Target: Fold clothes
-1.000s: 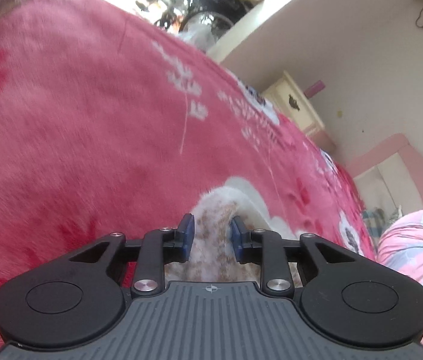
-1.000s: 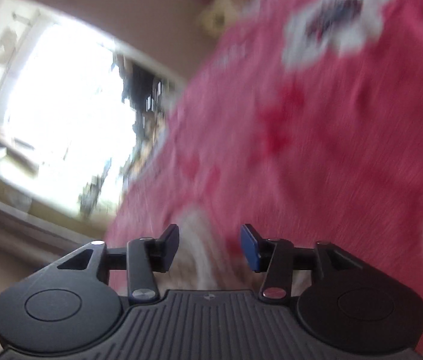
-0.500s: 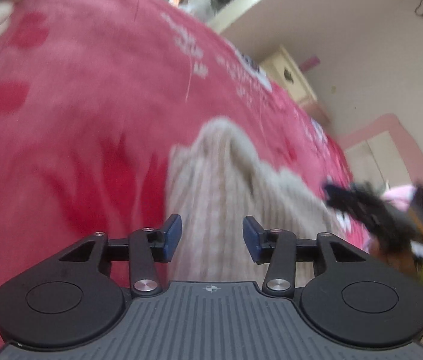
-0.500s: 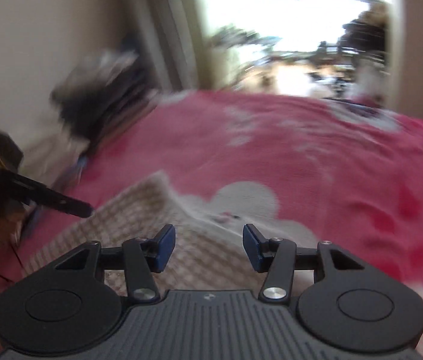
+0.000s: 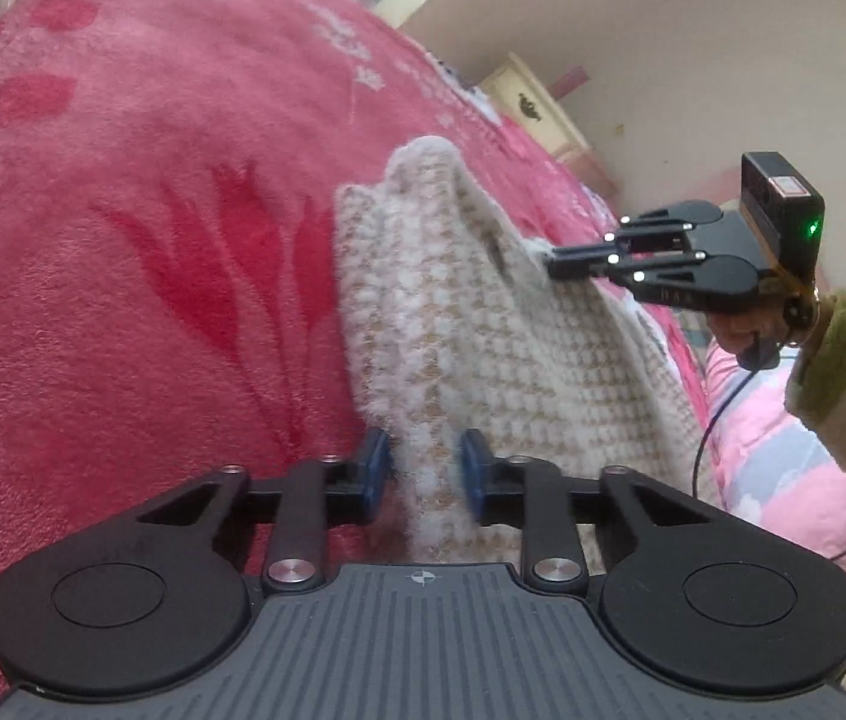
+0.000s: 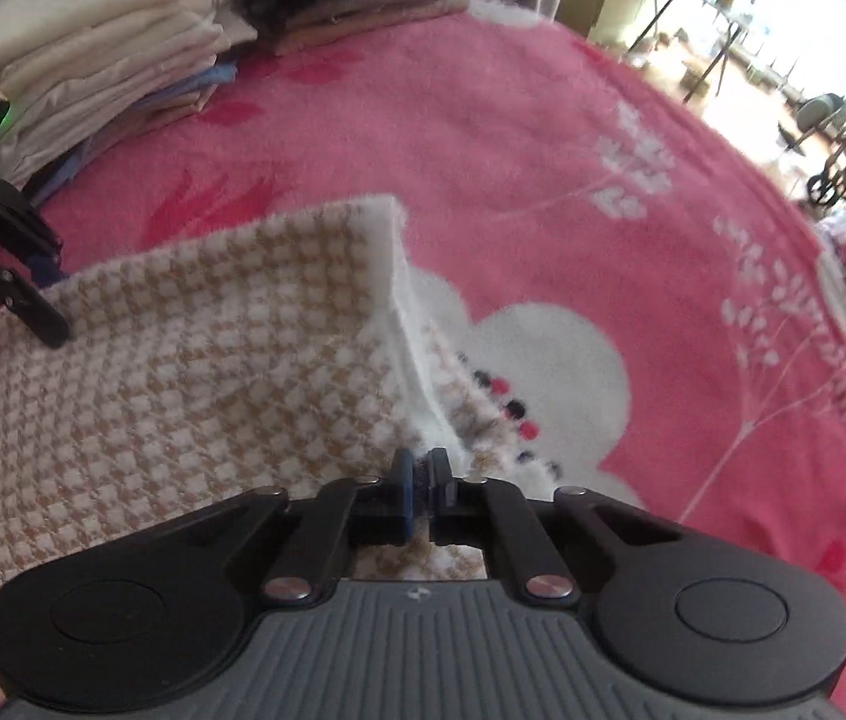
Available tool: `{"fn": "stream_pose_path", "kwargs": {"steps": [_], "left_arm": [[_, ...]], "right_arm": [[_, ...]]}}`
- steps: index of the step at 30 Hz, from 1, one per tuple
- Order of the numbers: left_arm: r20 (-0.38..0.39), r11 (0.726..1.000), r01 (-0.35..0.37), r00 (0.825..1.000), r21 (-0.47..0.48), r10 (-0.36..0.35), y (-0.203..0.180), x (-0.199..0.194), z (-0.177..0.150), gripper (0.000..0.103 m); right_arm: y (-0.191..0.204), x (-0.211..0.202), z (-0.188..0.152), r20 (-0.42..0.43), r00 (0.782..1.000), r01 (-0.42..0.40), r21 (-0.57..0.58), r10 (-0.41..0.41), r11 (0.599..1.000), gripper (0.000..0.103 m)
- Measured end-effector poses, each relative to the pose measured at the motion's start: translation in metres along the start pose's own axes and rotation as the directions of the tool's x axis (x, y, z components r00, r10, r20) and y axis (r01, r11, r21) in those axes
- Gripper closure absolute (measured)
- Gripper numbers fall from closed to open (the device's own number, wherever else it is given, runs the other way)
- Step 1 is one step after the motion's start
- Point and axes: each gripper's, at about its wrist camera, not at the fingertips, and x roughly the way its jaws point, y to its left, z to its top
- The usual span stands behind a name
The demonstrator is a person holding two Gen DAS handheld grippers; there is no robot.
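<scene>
- A fuzzy houndstooth garment point(image 6: 183, 372) lies on a pink blanket point(image 6: 543, 150), near folded stacks point(image 6: 123, 60) at the far left.
- The right gripper point(image 6: 420, 480) is clenched on its near white hem.
- The left gripper point(image 5: 420, 471) is closing around the opposite edge, cloth between its pads.
- The knit looks light, soft and floppy, likely to sag; edges and corners offer the surest hold.

Garment point(image 6: 183, 372) on blanket point(image 6: 543, 180); folded stacks point(image 6: 123, 48) behind, left.
</scene>
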Motion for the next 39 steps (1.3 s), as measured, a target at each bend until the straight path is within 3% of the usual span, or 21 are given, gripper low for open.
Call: {"fn": "stream_pose_path", "kwargs": {"steps": [4, 10, 14, 16, 18, 20, 23, 25, 26, 29, 30, 31, 35, 37, 39], "left_arm": [[0.013, 0.998, 0.028, 1.0, -0.055, -0.028, 0.01, -0.007, -0.002, 0.09], [0.013, 1.0, 0.005, 1.0, -0.016, -0.005, 0.011, -0.007, -0.007, 0.089], [0.01, 1.0, -0.016, 1.0, 0.0, 0.016, 0.01, -0.006, -0.009, 0.086], [0.009, 1.0, -0.025, 1.0, 0.002, 0.025, 0.009, -0.008, -0.009, 0.084], [0.008, 0.999, -0.036, 0.999, 0.008, 0.036, 0.007, -0.008, -0.008, 0.082], [0.007, 0.998, -0.055, 0.998, 0.012, 0.055, 0.005, -0.009, -0.007, 0.078], [0.018, 0.994, -0.104, 0.994, 0.029, 0.104, -0.004, -0.012, -0.004, 0.075], [0.038, 0.987, -0.151, 0.988, 0.061, 0.149, -0.014, -0.018, -0.002, 0.075], [0.061, 0.982, -0.173, 0.984, 0.077, 0.169, -0.02, -0.022, -0.001, 0.074], [0.143, 0.973, -0.205, 0.972, 0.106, 0.189, -0.039, -0.032, 0.007, 0.073], [0.165, 0.972, -0.205, 0.969, 0.115, 0.185, -0.046, -0.033, 0.01, 0.071], [0.172, 0.972, -0.197, 0.97, 0.131, 0.174, -0.053, -0.028, 0.013, 0.071], [0.146, 0.963, -0.175, 0.978, 0.207, 0.146, -0.081, 0.013, 0.019, 0.07], [0.118, 0.948, -0.212, 0.975, 0.236, 0.188, -0.088, 0.04, 0.02, 0.07], [0.13, 0.919, -0.303, 0.952, 0.254, 0.278, -0.084, 0.06, 0.019, 0.071]], "right_arm": [[0.003, -0.007, 0.0, 0.049, 0.997, 0.056, 0.008, -0.056, 0.998, 0.099], [0.013, 0.031, -0.012, 0.059, 0.988, 0.139, 0.01, -0.14, 0.99, 0.099], [0.014, 0.043, -0.019, 0.104, 0.982, 0.146, 0.123, -0.159, 0.982, 0.099], [0.002, 0.031, -0.023, 0.148, 0.979, 0.096, 0.261, -0.139, 0.96, 0.098], [-0.018, 0.006, -0.035, 0.217, 0.965, 0.043, 0.432, -0.15, 0.901, 0.087], [-0.036, -0.031, -0.057, 0.278, 0.928, 0.039, 0.587, -0.247, 0.808, 0.087], [-0.059, -0.093, -0.109, 0.281, 0.866, 0.043, 0.783, -0.414, 0.621, 0.086], [-0.065, -0.127, -0.149, 0.228, 0.836, 0.064, 0.863, -0.499, 0.501, 0.083], [-0.063, -0.138, -0.165, 0.201, 0.829, 0.077, 0.883, -0.522, 0.463, 0.083], [-0.046, -0.157, -0.203, 0.139, 0.832, 0.113, 0.905, -0.537, 0.409, 0.083], [-0.038, -0.159, -0.211, 0.129, 0.837, 0.127, 0.9, -0.532, 0.418, 0.083], [-0.027, -0.153, -0.208, 0.137, 0.845, 0.141, 0.875, -0.517, 0.463, 0.083], [0.017, -0.112, -0.177, 0.208, 0.877, 0.172, 0.706, -0.433, 0.687, 0.083], [0.037, -0.085, -0.153, 0.244, 0.892, 0.181, 0.58, -0.381, 0.794, 0.085], [0.042, -0.06, -0.14, 0.235, 0.903, 0.202, 0.51, -0.361, 0.836, 0.088]]}}
